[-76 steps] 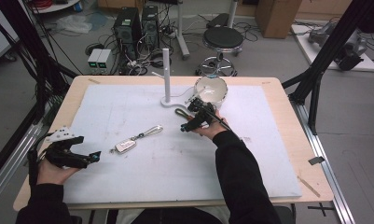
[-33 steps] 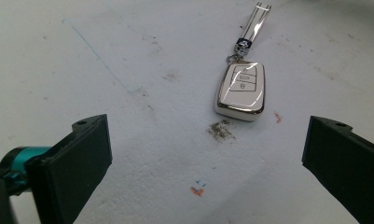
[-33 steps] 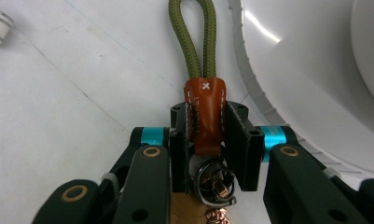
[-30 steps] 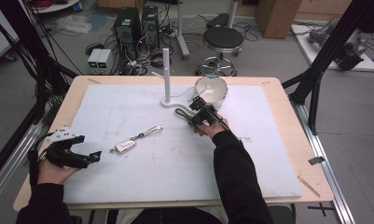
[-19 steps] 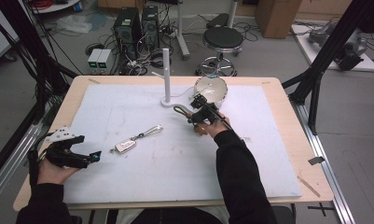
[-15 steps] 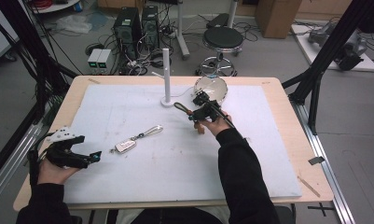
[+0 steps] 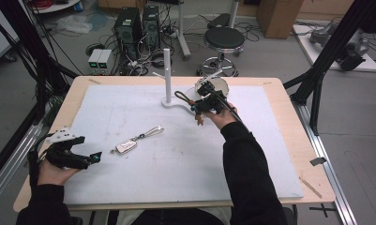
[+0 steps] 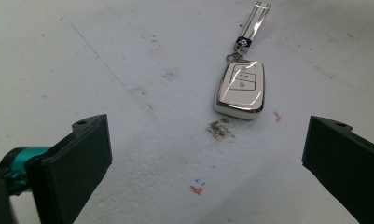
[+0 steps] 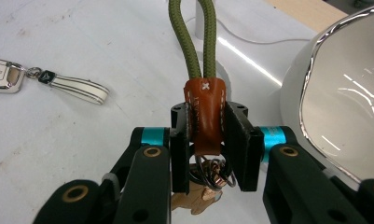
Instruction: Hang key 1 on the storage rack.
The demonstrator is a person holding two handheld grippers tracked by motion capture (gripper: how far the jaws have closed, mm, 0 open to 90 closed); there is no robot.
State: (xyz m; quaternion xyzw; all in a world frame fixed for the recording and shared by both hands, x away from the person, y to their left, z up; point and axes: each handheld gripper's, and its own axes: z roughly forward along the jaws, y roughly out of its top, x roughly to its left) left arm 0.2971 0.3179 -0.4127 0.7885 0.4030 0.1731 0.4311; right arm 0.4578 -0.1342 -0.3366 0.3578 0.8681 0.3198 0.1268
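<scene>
My right gripper (image 7: 205,102) is held above the table near the white bowl (image 7: 215,85), shut on the brown leather tab (image 9: 205,119) of a keychain. Its olive cord loop (image 9: 194,37) sticks out ahead of the jaws toward the white peg stand (image 7: 167,70). Metal rings and a small charm (image 9: 212,171) hang below the tab. A white car key fob (image 7: 126,146) with a pale strap (image 7: 152,132) lies flat on the white mat. My left gripper (image 7: 95,157) rests low at the table's left, open, pointing at the fob (image 8: 240,88), which lies ahead of the jaws and apart from them.
The peg stand's base (image 7: 170,102) sits just left of the held keychain, and the bowl (image 9: 343,93) is close on the right gripper's right side. The white mat (image 7: 176,159) covers most of the wooden table (image 7: 289,93). A stool and computer gear stand beyond the far edge.
My right gripper has lifted the keychain off the mat and carried it upward beside the bowl. The left gripper and the key fob have stayed still.
</scene>
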